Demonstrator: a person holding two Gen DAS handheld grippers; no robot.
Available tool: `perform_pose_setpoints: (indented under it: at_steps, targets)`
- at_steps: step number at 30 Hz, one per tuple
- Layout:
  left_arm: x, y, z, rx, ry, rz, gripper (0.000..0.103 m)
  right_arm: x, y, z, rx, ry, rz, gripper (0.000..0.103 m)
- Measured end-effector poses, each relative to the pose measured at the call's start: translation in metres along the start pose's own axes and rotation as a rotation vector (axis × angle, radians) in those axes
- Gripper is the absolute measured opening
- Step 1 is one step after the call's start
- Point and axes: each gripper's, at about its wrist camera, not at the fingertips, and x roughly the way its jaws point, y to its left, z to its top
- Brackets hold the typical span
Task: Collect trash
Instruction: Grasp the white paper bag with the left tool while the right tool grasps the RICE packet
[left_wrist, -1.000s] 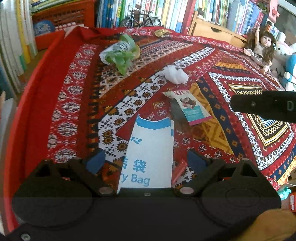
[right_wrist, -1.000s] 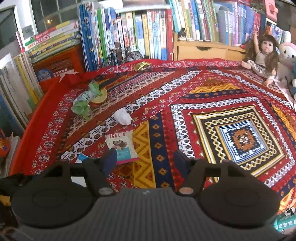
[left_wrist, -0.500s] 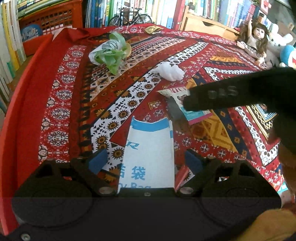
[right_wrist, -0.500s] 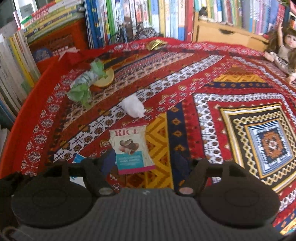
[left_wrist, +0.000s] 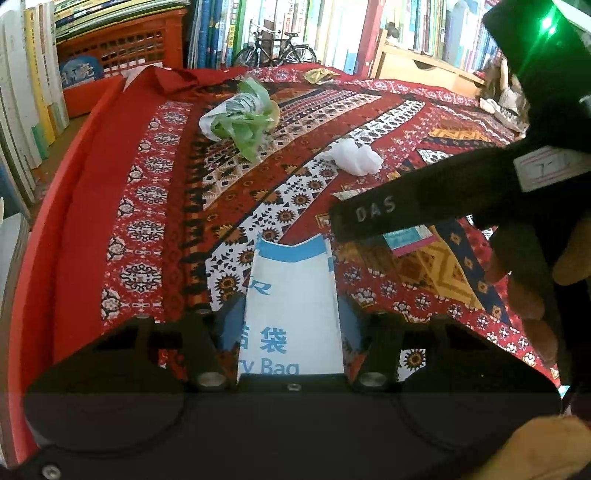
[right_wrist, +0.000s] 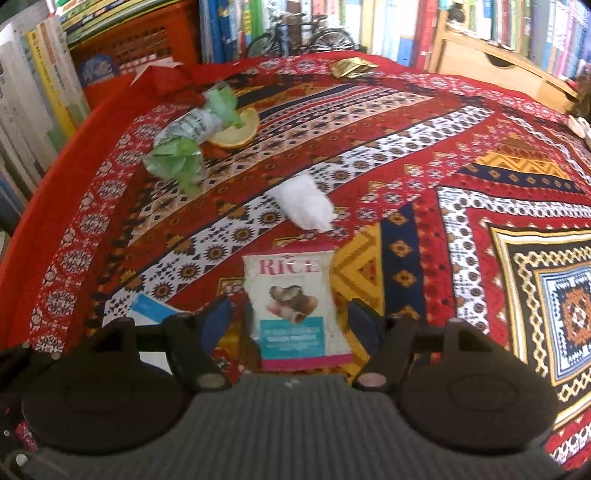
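We hold two grippers over the patterned red cloth (right_wrist: 424, 155). The left gripper (left_wrist: 291, 325) has just been closing its jaws, and the white paper bag with blue print (left_wrist: 293, 295) stands between them; its blue pads sit right against the bag's two edges, so we read it as clamped on the bag. The right gripper (right_wrist: 291, 321) hangs with its jaws apart, one finger on either side of the RICE snack packet (right_wrist: 295, 306), which lies flat on the cloth with clear gaps to both pads.

Taking the packet as our landmark: the crumpled white tissue (right_wrist: 306, 206) lies just beyond it, the green-and-clear plastic wrapper (right_wrist: 188, 147) further off to the far left, touching a yellow fruit rind (right_wrist: 236, 129), and a gold foil wrapper (right_wrist: 351, 66) at the far edge of the cloth, near the bookshelves (right_wrist: 332, 22).

The bag's lower part is cut off behind the left gripper's body, so its print reads only partly. In the left wrist view the right gripper's black body (left_wrist: 424, 206) crosses the frame and covers most of the packet, leaving a teal and pink corner. The right wrist view shows the packet whole, but only a corner of the bag (right_wrist: 147, 310). The rind is barely visible in the left view.
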Motion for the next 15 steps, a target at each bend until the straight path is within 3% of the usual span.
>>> perform_pose_setpoints:
  at_steps: [4,7,8,15]
  targets:
    - [-0.002,0.002,0.001,-0.009,-0.009,-0.009,0.048,0.001,0.003,0.000,-0.005,-0.004,0.000,0.075]
    - [-0.005,0.002,0.003,-0.014,-0.026,-0.007,0.042,0.000,0.003,0.000,-0.003,-0.012,-0.004,0.054]
    - [-0.006,0.002,0.004,-0.014,-0.035,-0.002,0.039,-0.001,0.002,0.000,-0.002,-0.014,-0.003,0.052]
    - [-0.008,0.002,0.010,-0.027,-0.057,0.011,0.028,-0.012,0.000,-0.001,-0.003,-0.046,-0.009,0.042]
